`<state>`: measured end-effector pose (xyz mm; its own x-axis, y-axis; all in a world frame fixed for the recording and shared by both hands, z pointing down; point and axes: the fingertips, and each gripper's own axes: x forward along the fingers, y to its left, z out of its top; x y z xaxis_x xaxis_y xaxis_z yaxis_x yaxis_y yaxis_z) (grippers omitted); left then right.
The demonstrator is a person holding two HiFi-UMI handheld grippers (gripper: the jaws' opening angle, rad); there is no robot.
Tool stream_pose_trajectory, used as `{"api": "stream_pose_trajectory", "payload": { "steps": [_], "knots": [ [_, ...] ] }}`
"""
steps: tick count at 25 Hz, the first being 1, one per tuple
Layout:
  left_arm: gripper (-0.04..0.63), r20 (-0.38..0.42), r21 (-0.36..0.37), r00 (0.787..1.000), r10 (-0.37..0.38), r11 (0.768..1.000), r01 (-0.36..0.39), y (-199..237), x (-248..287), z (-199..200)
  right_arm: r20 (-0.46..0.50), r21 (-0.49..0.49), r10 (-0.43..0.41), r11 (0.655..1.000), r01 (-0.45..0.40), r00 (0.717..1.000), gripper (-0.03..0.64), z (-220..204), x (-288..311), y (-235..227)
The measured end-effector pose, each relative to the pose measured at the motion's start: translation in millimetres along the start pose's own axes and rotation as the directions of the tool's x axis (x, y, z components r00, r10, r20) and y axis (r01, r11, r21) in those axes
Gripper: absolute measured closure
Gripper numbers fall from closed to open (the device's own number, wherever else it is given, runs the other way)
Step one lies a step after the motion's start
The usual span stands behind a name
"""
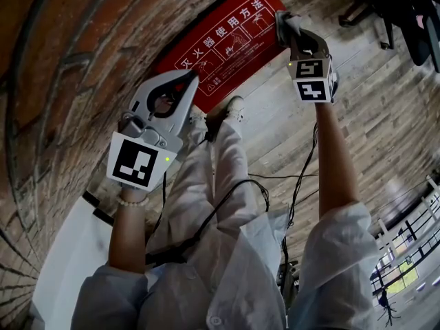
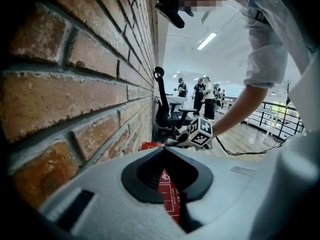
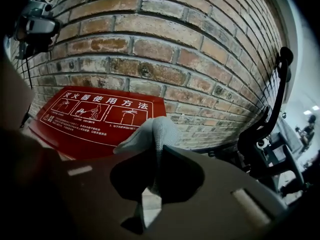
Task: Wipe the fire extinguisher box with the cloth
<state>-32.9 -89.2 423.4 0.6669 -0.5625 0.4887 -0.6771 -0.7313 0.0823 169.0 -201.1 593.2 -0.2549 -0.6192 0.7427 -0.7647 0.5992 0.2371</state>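
The red fire extinguisher box (image 1: 227, 43) with white Chinese print stands against the brick wall (image 1: 82, 60). My right gripper (image 1: 287, 33) is shut on a grey cloth (image 1: 290, 20) at the box's far end. In the right gripper view the cloth (image 3: 152, 134) bulges out past the jaws, beside the printed face of the box (image 3: 95, 116). My left gripper (image 1: 190, 80) hangs over the box's near end, shut with nothing in it. In the left gripper view a strip of the box (image 2: 170, 194) shows through the ring of the closed jaws.
A black office chair (image 3: 270, 129) stands by the wall past the box. Black cables (image 1: 295, 184) trail over the wooden floor. A white surface (image 1: 69, 253) lies at lower left, and a railing (image 1: 405, 239) at the right. Several people (image 2: 202, 96) stand far off.
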Motion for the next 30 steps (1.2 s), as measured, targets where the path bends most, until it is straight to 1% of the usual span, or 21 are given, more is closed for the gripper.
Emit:
{"api": "stream_pose_trajectory", "payload": {
  "steps": [6, 13, 30],
  "knots": [
    [0.598, 0.001, 0.004, 1.0, 0.0, 1.0, 0.0, -1.2, -2.8, -0.2, 0.019, -0.036, 0.013, 0.999, -0.012, 1.0, 0.598, 0.9, -5.7, 14.0],
    [0.598, 0.003, 0.007, 1.0, 0.0, 1.0, 0.0, -2.4, -6.9, -0.9, 0.021, -0.074, 0.049, 0.996, -0.047, 0.999, 0.594, -0.5, -12.3, 36.5],
    [0.598, 0.01, 0.012, 1.0, 0.001, 1.0, -0.001, -4.6, -23.4, -7.3, 0.054, -0.078, 0.117, 0.991, -0.112, 0.992, 0.594, 1.8, -30.2, 101.8]
  ]
}}
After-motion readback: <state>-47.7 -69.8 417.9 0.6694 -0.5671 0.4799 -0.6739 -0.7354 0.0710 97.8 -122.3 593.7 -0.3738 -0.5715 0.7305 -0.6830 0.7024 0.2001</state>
